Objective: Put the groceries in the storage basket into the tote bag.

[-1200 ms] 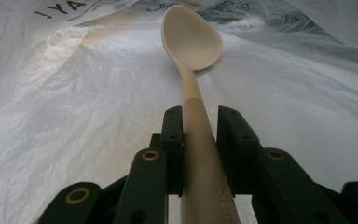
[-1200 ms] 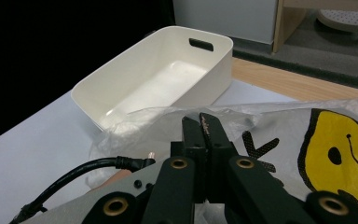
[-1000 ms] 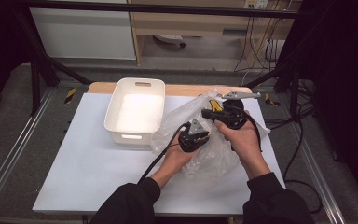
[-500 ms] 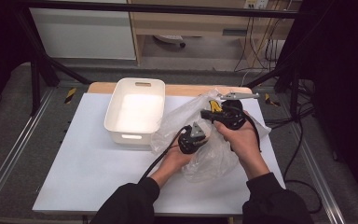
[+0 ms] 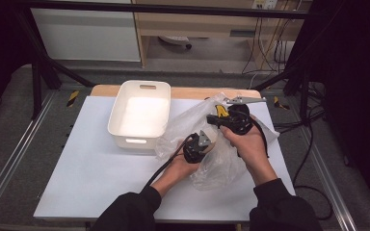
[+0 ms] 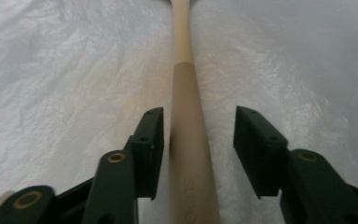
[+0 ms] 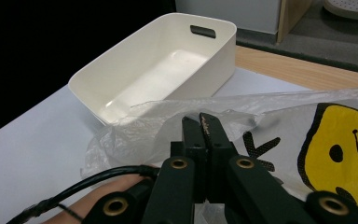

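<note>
A: High view: both grippers sit on the plastic bag [image 5: 221, 159], right of the white bin [image 5: 139, 115] on the table [image 5: 77, 183]. Left gripper [image 5: 198, 147] at the bag's middle, right gripper [image 5: 231, 120] at its far edge.

B: Left gripper view?

A: Left gripper [image 6: 198, 140] jaws have just been opening. A beige handle [image 6: 186, 140] runs between the 2 pads; the left pad is just beside it, the right pad clear. Bag film behind it.

B: Right gripper view?

A: Right gripper [image 7: 206, 128] clamped together on the bag [image 7: 168, 126] edge. Yellow smiley print [image 7: 340, 154] on the bag; bin [image 7: 158, 79] beyond it.
</note>
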A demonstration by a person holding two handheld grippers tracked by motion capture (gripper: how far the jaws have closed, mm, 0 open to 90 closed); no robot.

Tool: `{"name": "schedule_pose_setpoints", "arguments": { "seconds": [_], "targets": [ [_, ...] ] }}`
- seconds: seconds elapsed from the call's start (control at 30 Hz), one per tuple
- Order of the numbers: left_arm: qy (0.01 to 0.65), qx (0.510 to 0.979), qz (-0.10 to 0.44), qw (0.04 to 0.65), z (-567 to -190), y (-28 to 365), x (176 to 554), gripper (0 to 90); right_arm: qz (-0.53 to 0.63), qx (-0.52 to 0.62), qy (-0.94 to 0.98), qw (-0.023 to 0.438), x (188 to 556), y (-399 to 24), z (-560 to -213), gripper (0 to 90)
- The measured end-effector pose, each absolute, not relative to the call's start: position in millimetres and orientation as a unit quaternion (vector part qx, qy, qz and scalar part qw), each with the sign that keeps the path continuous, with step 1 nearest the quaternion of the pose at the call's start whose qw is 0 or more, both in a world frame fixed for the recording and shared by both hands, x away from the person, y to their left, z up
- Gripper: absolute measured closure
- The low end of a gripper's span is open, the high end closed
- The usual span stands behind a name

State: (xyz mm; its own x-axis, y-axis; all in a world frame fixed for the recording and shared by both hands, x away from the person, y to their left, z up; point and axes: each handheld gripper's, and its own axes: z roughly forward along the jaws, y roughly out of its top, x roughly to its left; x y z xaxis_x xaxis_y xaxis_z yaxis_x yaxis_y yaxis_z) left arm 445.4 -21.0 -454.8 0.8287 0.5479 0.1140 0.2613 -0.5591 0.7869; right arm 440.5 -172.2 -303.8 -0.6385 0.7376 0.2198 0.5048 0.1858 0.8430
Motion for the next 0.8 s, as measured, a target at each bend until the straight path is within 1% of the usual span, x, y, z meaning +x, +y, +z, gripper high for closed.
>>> {"name": "schedule_pose_setpoints", "arguments": {
  "seconds": [0.13, 0.33, 0.4, 0.73, 0.8],
  "targets": [
    [0.230, 0.860, 0.187, 0.415, -453, -16, 430, 42.7, 0.492, 0.413, 0.758, 0.115, 441, -173, -308, 90.0],
    [0.222, 0.860, 0.181, 0.422, -447, -3, 411, 37.7, 0.495, 0.416, 0.755, 0.108, 440, -174, -316, 90.0],
    [0.226, 0.855, 0.181, 0.430, -444, 5, 404, 37.1, 0.495, 0.419, 0.754, 0.107, 440, -175, -320, 90.0],
    [0.253, 0.830, 0.144, 0.475, -433, 54, 371, 36.1, 0.487, 0.418, 0.759, 0.108, 434, -173, -335, 90.0],
    [0.252, 0.831, 0.146, 0.474, -429, 59, 366, 35.4, 0.485, 0.419, 0.760, 0.106, 432, -172, -339, 90.0]
  ]
}}
